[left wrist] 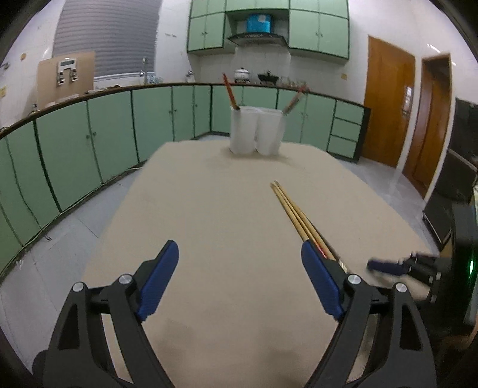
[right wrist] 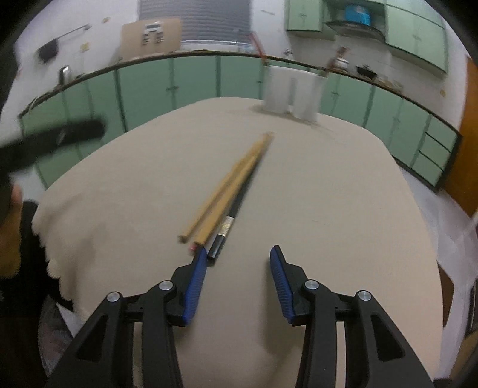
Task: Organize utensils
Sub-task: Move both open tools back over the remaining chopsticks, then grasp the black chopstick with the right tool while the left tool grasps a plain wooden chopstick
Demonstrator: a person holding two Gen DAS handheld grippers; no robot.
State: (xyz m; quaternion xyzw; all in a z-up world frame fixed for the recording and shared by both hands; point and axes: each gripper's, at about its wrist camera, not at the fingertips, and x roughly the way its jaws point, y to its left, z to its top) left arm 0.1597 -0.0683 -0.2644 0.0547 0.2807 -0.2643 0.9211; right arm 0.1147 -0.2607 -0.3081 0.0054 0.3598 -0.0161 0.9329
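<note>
Your left gripper (left wrist: 239,279) is a black plastic frame with triangular cut-outs in each arm, round silver screws at the pivots and ribbed blue pads (left wrist: 158,283) lining both fingers. Your right gripper (right wrist: 239,282) is built the same way: black linkage arms, silver screw heads, blue ribbed pads (right wrist: 195,288). Seen from the left wrist, its body carries a small green light at the picture's right edge.

I am working in a home kitchen: green base cabinets (left wrist: 113,128) under a long counter, matching wall cupboards (left wrist: 318,27), a range hood (left wrist: 256,38), pots (left wrist: 242,74) beneath.
</note>
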